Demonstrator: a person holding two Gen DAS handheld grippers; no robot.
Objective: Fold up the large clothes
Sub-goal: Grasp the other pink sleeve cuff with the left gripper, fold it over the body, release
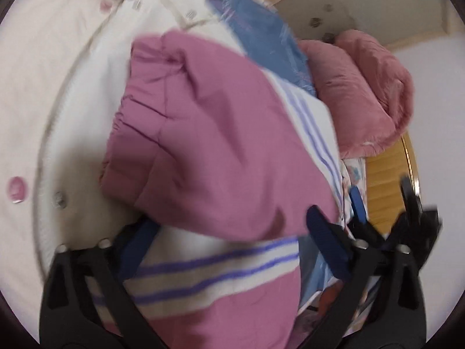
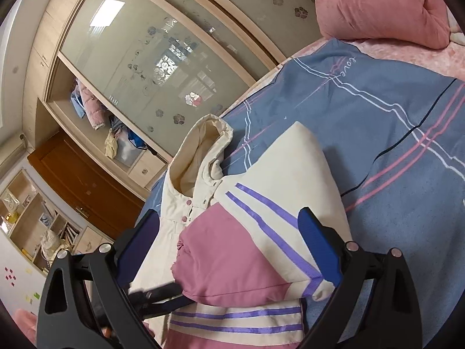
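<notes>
Both grippers point down at a jacket (image 2: 232, 232) that lies on a bed with a blue cover (image 2: 377, 122). Right gripper (image 2: 232, 238) sits low over the jacket, tipped a little downward, and its two blue pads (image 2: 318, 247) stand far apart — nothing is pinched between them. A pink sleeve (image 2: 226, 258) lies folded across the cream front, between the pads but not squeezed.

From the left wrist, the left gripper (image 1: 229, 229) tilts down more steeply, and the view is blurry. Its jaws are wide too. The pink sleeve (image 1: 209, 133) bulges up between its fingers (image 1: 328, 238), but they do not press on it. The other gripper shows at the right edge (image 1: 412, 203).

The jacket's hood (image 2: 200, 151) points away toward a wardrobe (image 2: 151, 58). A pink pillow (image 2: 377, 5) rests at the far end of the bed.
</notes>
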